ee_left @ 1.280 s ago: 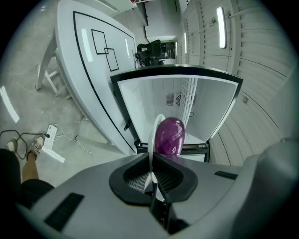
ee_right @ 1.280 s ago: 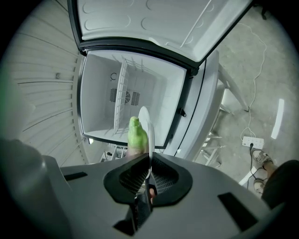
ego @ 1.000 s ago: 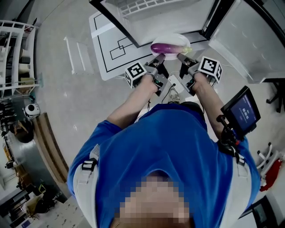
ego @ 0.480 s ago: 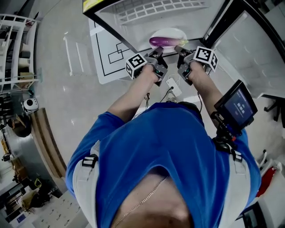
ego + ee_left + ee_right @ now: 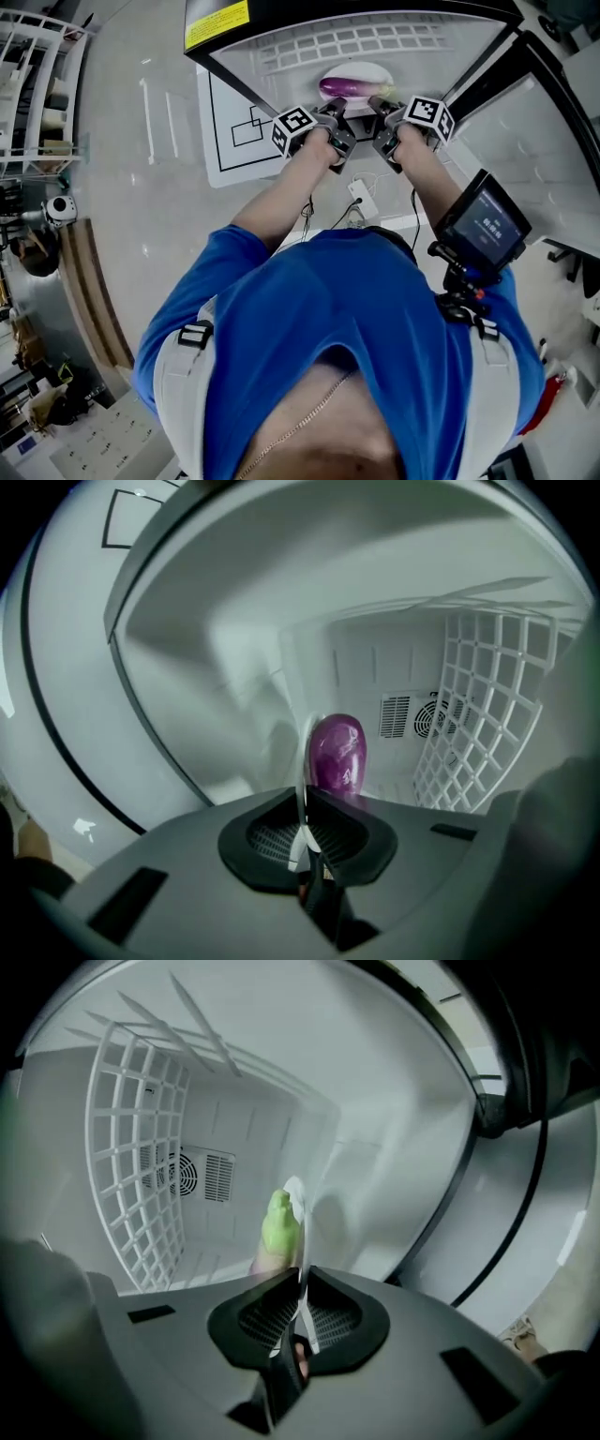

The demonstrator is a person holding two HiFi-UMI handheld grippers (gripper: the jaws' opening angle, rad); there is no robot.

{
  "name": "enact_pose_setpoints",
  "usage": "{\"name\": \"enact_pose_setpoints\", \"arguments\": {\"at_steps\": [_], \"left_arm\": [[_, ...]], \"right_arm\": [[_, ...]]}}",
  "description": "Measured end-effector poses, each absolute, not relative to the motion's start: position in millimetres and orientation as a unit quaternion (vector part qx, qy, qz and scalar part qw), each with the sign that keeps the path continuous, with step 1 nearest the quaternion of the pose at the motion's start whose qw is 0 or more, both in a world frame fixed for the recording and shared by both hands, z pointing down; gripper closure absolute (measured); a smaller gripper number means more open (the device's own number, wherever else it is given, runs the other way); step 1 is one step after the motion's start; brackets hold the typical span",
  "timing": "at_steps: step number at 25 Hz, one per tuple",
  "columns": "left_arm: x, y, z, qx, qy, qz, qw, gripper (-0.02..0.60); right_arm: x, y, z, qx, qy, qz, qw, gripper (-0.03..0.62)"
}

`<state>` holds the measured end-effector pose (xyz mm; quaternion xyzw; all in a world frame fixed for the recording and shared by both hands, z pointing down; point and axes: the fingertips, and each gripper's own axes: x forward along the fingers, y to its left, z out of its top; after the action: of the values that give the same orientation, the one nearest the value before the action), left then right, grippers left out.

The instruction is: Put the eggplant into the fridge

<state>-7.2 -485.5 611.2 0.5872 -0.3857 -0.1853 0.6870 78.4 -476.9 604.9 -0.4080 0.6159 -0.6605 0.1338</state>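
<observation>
Because the glossy purple eggplant (image 5: 348, 88) sat loose on a shallow white plate (image 5: 371, 68), the left hand-held gripper (image 5: 335, 112) and right hand-held gripper (image 5: 376, 104) each clamped an opposite rim, likely to carry it level into the open white fridge (image 5: 272, 67).

"What sort of place was it?"

"A test lab, it seemed. A fridge (image 5: 309, 11) stood beside a floor sheet (image 5: 234, 141) of black outlines, with cluttered racks (image 5: 33, 94) far left and a mounted screen (image 5: 483, 225) at right."
</observation>
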Motion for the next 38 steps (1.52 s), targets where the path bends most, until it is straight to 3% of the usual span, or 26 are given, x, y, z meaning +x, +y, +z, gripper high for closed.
{"name": "enact_pose_setpoints", "arguments": {"at_steps": [38], "left_arm": [[-1, -517, 615, 0.549, -0.455, -0.194, 0.673, 0.554]], "right_arm": [[86, -515, 613, -0.447, 0.62, -0.642, 0.056, 0.546]]}}
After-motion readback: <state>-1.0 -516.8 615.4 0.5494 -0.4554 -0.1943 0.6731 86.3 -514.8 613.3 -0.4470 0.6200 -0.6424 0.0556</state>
